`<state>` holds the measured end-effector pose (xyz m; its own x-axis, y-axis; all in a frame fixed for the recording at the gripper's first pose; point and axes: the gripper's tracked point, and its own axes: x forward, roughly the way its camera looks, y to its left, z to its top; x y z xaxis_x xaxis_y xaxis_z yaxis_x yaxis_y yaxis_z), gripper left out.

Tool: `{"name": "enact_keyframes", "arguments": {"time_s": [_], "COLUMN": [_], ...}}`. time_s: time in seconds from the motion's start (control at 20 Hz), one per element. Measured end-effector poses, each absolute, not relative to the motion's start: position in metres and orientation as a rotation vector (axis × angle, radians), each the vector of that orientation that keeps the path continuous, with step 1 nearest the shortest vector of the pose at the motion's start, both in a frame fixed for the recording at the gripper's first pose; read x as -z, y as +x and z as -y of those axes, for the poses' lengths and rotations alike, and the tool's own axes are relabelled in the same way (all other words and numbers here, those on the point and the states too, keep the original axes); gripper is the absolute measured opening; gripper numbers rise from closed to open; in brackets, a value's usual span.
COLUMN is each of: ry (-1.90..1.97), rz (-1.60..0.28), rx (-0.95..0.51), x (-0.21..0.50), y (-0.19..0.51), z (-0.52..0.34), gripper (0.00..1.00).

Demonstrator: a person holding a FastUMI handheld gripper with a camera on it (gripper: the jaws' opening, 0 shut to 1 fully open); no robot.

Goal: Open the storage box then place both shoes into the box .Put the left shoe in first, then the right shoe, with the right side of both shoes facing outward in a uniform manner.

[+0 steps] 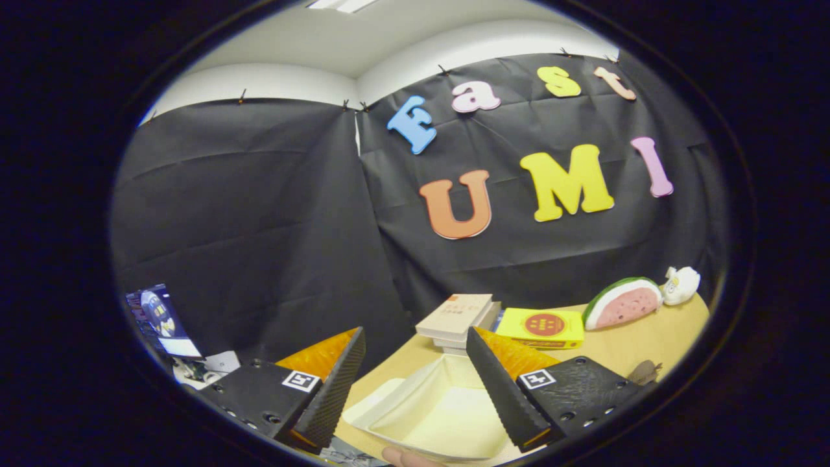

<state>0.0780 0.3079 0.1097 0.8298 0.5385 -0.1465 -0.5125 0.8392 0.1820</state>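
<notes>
Box [434, 408] sits open on the table [648, 340] near its front edge, between and just below the fingers. Books [457, 318], a yellow packet [545, 326] and a watermelon toy [622, 303] line the back wall. Gripper [415, 353] spread wide, holding nothing.

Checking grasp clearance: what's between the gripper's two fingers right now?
The gripper is open; in the gripper view, the cream storage box lies between its fingers, interior showing, nothing clamped.
</notes>
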Motion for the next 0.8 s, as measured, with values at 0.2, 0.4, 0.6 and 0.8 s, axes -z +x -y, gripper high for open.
{"name": "enact_keyframes", "arguments": {"time_s": [0.2,0.4,0.6,0.8], "ry": [0.109,0.053,-0.046,-0.106], "rz": [-0.229,-0.301,-0.428,-0.596], "rx": [-0.45,-0.327,-0.201,-0.12], "x": [-0.089,-0.052,0.0,0.055], "y": [0.095,0.113,0.13,0.14], "z": [-0.247,-0.183,-0.119,-0.065], "gripper": [0.96,0.96,0.96,0.96]}}
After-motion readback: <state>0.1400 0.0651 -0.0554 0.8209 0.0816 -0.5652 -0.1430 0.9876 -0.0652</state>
